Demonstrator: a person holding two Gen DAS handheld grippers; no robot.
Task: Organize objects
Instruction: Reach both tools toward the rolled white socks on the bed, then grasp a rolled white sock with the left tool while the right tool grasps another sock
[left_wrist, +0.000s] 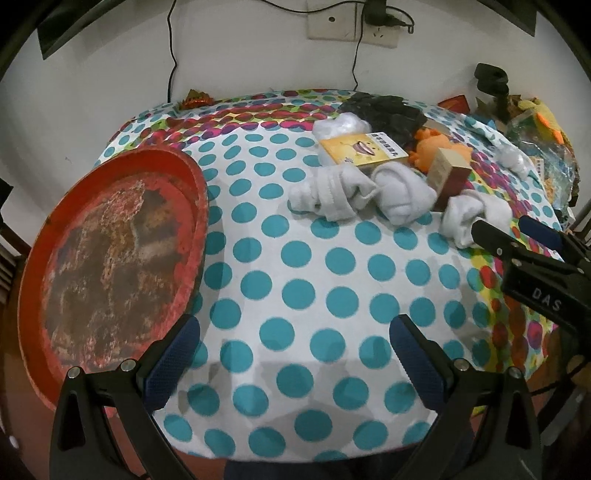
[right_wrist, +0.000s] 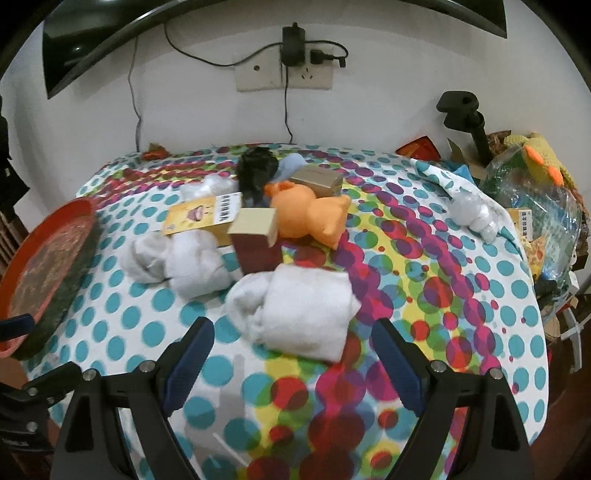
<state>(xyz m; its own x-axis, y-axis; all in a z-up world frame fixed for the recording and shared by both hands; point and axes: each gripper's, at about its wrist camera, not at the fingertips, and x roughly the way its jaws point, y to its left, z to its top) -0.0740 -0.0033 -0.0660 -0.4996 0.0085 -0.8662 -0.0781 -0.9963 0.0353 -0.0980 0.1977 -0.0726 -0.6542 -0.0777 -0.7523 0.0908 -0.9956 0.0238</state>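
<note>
A round red tray (left_wrist: 110, 254) with a worn, flaking brown centre sat at the left edge of the table, tilted on the dotted tablecloth (left_wrist: 295, 277), and held nothing. The things to sort lay in a heap toward the far right: a folded white sock bundle (right_wrist: 306, 314) nearest, two more rolled white socks (right_wrist: 177, 262) to its left, a small cardboard box with a dark red side (right_wrist: 255, 236) behind them, a flat yellow printed box with a barcode (right_wrist: 201, 218), an orange plush toy (right_wrist: 310, 214), a brown carton (right_wrist: 317, 181) and a black crumpled item (right_wrist: 256, 168).

The left gripper (left_wrist: 293, 350) hung over bare cloth just beside the tray, its blue-padded fingers spread wide around nothing. The right gripper (right_wrist: 291, 358) pointed at the nearest sock bundle, also spread wide, the bundle's near edge just ahead of its tips and untouched.
</note>
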